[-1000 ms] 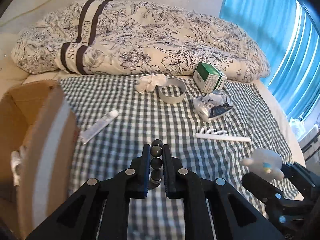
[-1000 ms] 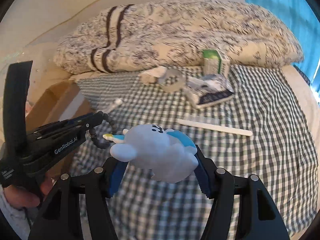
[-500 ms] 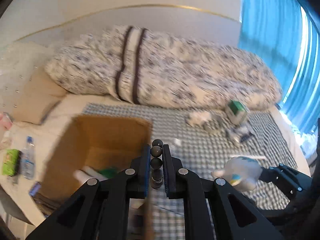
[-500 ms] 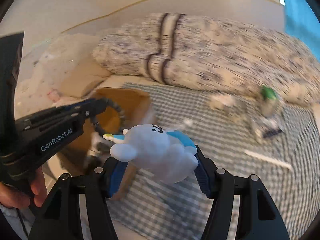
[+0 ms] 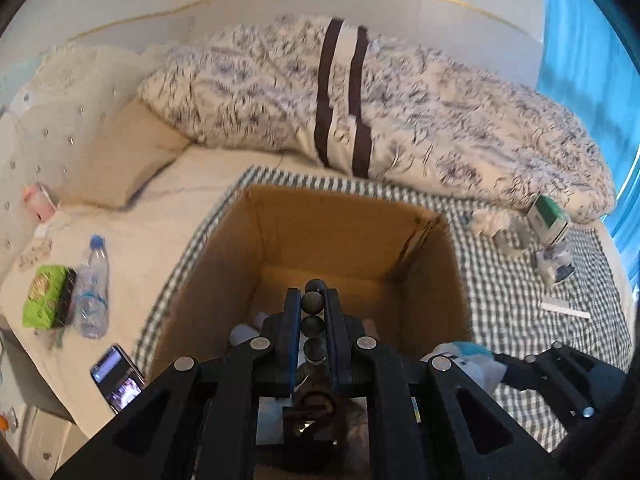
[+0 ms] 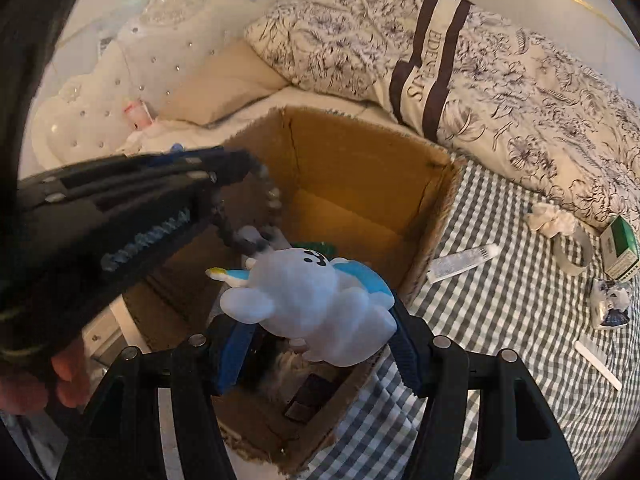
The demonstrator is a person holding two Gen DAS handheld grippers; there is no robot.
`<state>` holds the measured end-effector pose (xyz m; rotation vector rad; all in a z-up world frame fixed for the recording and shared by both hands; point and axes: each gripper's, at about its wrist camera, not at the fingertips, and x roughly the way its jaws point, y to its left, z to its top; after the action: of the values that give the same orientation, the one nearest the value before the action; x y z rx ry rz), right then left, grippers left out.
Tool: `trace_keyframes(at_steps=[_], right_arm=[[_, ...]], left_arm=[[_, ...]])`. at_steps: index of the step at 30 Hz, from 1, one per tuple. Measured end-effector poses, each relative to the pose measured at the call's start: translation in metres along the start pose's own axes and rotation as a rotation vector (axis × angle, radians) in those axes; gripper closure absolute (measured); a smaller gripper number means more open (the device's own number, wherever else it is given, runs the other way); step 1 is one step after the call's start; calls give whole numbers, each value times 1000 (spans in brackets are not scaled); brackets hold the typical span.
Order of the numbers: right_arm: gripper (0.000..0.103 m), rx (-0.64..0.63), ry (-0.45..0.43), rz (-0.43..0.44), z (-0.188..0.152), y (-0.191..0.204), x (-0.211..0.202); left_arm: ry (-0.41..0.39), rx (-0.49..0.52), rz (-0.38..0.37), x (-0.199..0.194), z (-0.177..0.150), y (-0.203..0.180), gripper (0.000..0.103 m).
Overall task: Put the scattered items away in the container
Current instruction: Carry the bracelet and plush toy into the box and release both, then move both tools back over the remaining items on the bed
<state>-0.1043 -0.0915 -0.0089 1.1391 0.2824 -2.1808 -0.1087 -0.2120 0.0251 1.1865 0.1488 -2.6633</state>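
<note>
Both loads hang over the open cardboard box [image 6: 360, 168] near the bed's head end: left claw [image 5: 311, 312] clamped on a bead string [image 5: 312, 326], right claw [image 6: 316, 344] squeezing the plush toy [image 6: 316, 300], so letting go should drop them straight in.

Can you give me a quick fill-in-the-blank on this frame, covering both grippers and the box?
1. The left gripper is shut on a string of dark ____.
2. The right gripper holds a white plush toy with ____ wings.
3. Both grippers hover over the open ____ box.
4. The white tube lies on the ____ cloth, outside the box.

Missing words: beads; blue; cardboard; checked
</note>
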Motion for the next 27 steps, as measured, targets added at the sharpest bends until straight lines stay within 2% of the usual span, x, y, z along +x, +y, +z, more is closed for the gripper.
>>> trace_keyframes(at_steps=[3,4,5,6,7,8,11,18,27], right_arm=[[41,2,-13,-17,-1,-2,4],[37,3,-27,-24,0,-3,4],[29,5,-39,-36,0,-5,1],[13,6,-59,-54,1,-5,-2],[8,5,-79,-68,3,-4,-4],[8,2,-98,-83,3,-4,-9],[8,6,-109,-101,5,-7,-15],[8,66,-158,-118,-7,-35,-53],[8,153,-248,-192,-47,-83,-130]], left_arm=[[27,-21,-6,16,-6,7,91],[31,-17,-4,20,-8,9,90],[30,-14,4,21,-9,9,80],[29,-13,13,22,-9,10,50],[28,-15,30,22,-9,11,28],[21,-18,39,21,-10,11,1],[-38,-29,27,10,-8,13,0],[-29,-7,29,-5,-5,-5,0],[-92,26,-18,-56,-9,-61,0]])
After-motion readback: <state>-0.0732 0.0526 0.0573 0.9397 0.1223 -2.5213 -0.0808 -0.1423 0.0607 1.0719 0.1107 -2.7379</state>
